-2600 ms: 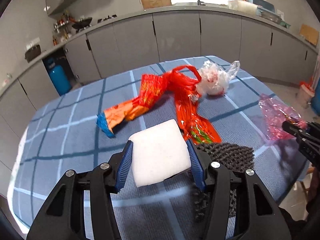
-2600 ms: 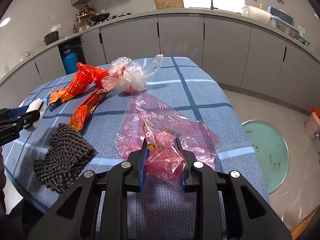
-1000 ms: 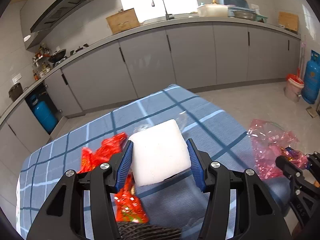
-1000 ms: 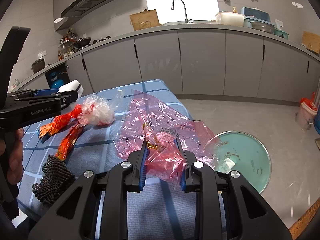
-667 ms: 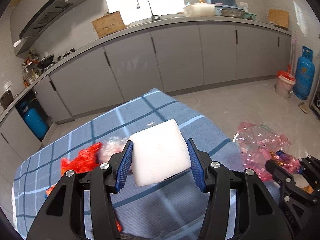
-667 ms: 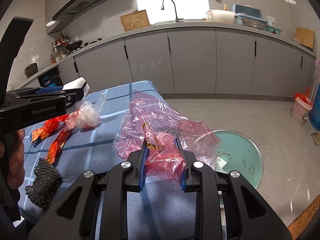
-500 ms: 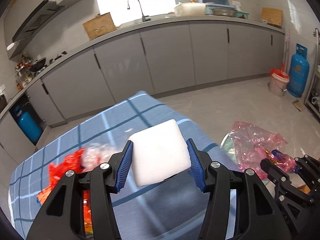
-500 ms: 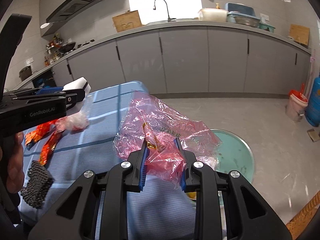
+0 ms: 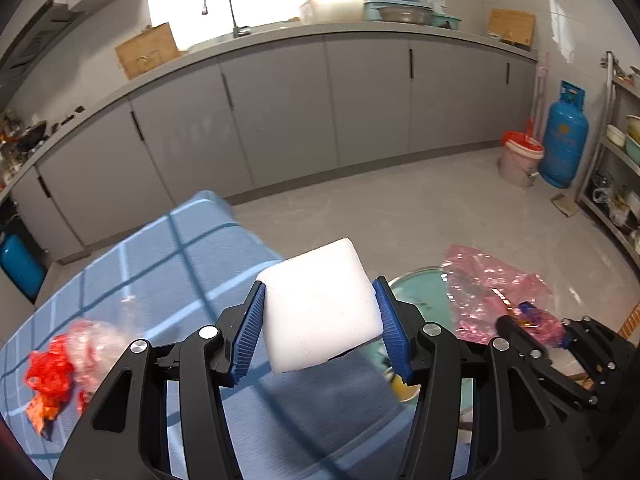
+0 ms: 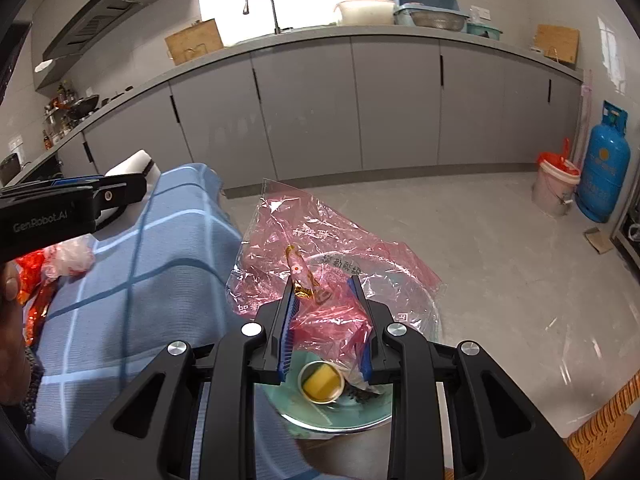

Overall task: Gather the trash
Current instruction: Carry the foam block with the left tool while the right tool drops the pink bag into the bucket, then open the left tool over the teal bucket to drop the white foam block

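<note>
Gripping a white foam block (image 9: 320, 306), the left gripper (image 9: 319, 334) has its blue fingers (image 9: 248, 334) pressed against both sides of it, held over the corner of the desk (image 9: 188, 256). The right gripper (image 10: 325, 326) pinches a crumpled pink plastic bag (image 10: 320, 256) between narrowly set fingers (image 10: 287, 332), and the bag hangs above a teal bin (image 10: 340, 416) on the floor just past the desk's edge; a small cup with something yellow in it (image 10: 322, 384) lies inside the bin. A blue checked cloth covers the desk, and a red wrapper (image 9: 50, 372) and a clear crumpled bag (image 9: 96, 344) lie on its left part, blurred. Beyond, pale grey floor (image 9: 400, 216) runs to a curved row of grey cabinets (image 9: 280, 112) under a counter with a tap (image 9: 224, 8). A blue gas cylinder (image 9: 564, 136) and a bucket (image 9: 520, 162) stand at the right wall.

Against the frames from a couple of seconds ago, both grippers have swung from the middle of the desk to its edge by the bin, each with its grip unchanged, and the dark mesh piece has gone from the left wrist view.
</note>
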`<act>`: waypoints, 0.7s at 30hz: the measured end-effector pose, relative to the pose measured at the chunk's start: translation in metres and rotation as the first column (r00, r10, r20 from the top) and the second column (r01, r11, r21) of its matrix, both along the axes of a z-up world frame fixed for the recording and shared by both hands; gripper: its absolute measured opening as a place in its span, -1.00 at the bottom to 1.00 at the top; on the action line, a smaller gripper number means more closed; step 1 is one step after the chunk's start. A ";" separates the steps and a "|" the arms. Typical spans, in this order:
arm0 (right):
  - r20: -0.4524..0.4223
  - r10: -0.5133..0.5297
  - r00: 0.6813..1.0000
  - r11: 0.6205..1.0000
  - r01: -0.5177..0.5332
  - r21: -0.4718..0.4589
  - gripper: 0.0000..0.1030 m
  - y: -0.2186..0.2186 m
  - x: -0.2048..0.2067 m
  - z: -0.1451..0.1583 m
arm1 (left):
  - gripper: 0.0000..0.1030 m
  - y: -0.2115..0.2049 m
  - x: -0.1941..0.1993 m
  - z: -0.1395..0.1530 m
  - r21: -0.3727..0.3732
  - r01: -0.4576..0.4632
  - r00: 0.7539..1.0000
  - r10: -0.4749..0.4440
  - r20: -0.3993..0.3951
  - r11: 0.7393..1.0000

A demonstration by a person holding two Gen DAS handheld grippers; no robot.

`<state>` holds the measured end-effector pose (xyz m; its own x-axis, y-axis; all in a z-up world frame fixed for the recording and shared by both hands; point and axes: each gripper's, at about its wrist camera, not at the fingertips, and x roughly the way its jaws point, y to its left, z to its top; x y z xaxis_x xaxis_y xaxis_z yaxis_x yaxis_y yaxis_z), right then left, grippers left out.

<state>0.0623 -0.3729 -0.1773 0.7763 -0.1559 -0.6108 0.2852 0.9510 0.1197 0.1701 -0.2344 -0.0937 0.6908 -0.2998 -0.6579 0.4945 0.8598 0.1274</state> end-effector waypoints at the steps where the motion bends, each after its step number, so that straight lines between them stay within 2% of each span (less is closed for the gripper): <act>1: -0.006 -0.005 1.000 1.000 0.005 0.003 -0.49 -0.004 0.002 -0.003 | 0.06 -0.005 0.000 -0.003 0.001 0.010 1.000 -0.010 -0.003 1.000; 10: -0.038 -0.021 0.999 0.999 0.023 0.032 -0.46 -0.031 0.018 -0.030 | 0.15 -0.042 0.008 -0.029 -0.002 0.083 0.994 -0.083 -0.066 0.997; 12: -0.039 -0.025 0.999 0.999 0.027 0.039 -0.29 -0.036 0.020 -0.037 | 0.30 -0.048 0.010 -0.034 -0.004 0.091 0.993 -0.091 -0.077 0.996; 13: -0.040 -0.036 0.999 0.998 0.038 0.041 -0.13 -0.040 0.021 -0.041 | 0.47 -0.051 0.011 -0.036 -0.003 0.095 0.992 -0.095 -0.084 0.995; 17: -0.059 -0.067 0.996 0.996 0.070 0.055 0.05 -0.053 0.021 -0.053 | 0.72 -0.051 0.014 -0.039 -0.003 0.083 0.993 -0.083 -0.084 0.997; 21: -0.050 -0.094 0.994 0.993 0.097 0.065 0.28 -0.060 0.015 -0.054 | 0.73 -0.044 0.017 -0.037 -0.015 0.064 0.994 -0.066 -0.090 0.998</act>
<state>0.0773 -0.4326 -0.2314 0.7299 -0.1855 -0.6579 0.3812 0.9094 0.1665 0.1873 -0.2786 -0.1305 0.6074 -0.3507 -0.7128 0.5584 0.8267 0.0691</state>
